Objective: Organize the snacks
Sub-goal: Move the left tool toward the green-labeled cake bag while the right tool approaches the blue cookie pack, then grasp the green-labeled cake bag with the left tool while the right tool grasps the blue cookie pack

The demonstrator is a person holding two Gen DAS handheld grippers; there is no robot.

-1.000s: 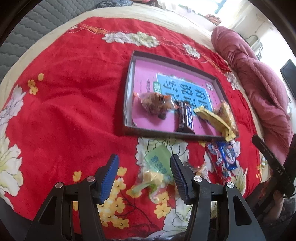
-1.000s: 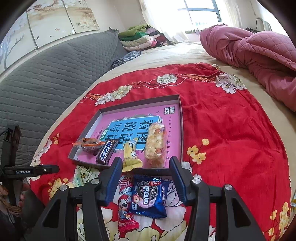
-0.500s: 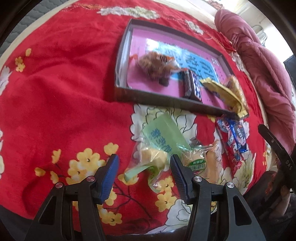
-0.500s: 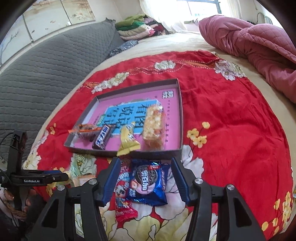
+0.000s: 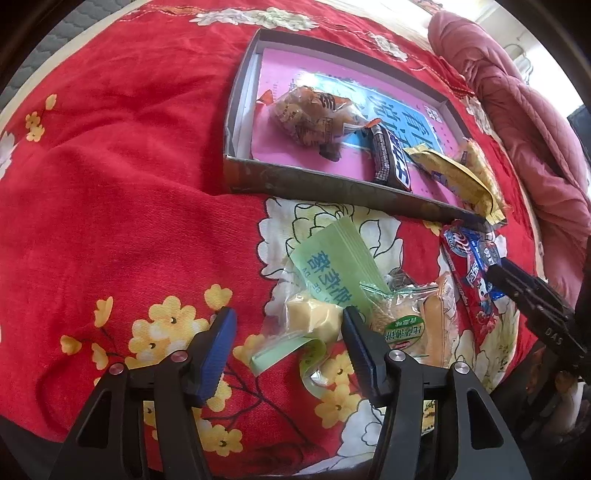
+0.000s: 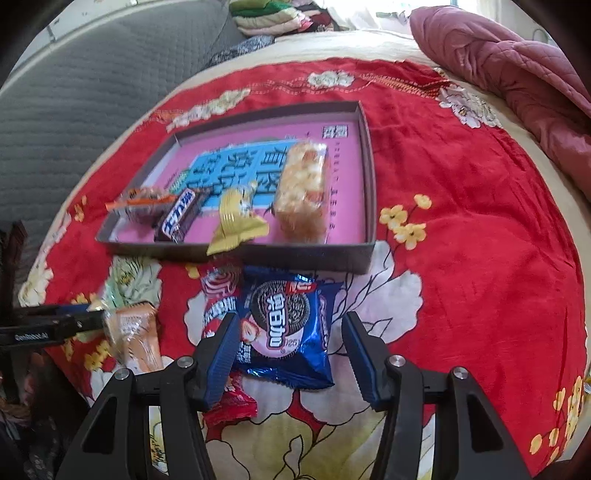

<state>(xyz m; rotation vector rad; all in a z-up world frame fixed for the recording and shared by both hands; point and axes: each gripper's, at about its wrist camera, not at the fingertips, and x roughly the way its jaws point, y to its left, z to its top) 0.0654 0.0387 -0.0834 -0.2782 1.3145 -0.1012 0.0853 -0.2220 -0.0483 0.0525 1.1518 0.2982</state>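
A shallow dark tray (image 5: 314,182) (image 6: 369,177) with a pink bottom lies on the red bedspread. It holds an orange snack bag (image 5: 306,110), a dark chocolate bar (image 5: 391,158), a yellow packet (image 5: 447,173) and a puffed rice bar (image 6: 303,192). My left gripper (image 5: 288,339) is open, low over a green-labelled clear packet (image 5: 332,277), with a small cake packet (image 5: 406,325) to its right. My right gripper (image 6: 288,350) is open around a blue Oreo packet (image 6: 288,325), which lies over a red packet (image 6: 221,310).
A pink quilt (image 6: 517,66) lies at the bed's far right. A grey padded headboard (image 6: 74,92) and folded clothes (image 6: 273,18) are behind. The right gripper's body (image 5: 535,306) shows at the right of the left wrist view. The bed edge is near both grippers.
Both grippers have moved down and forward towards the loose packets in front of the tray. The jaws stayed open. No packet has moved.
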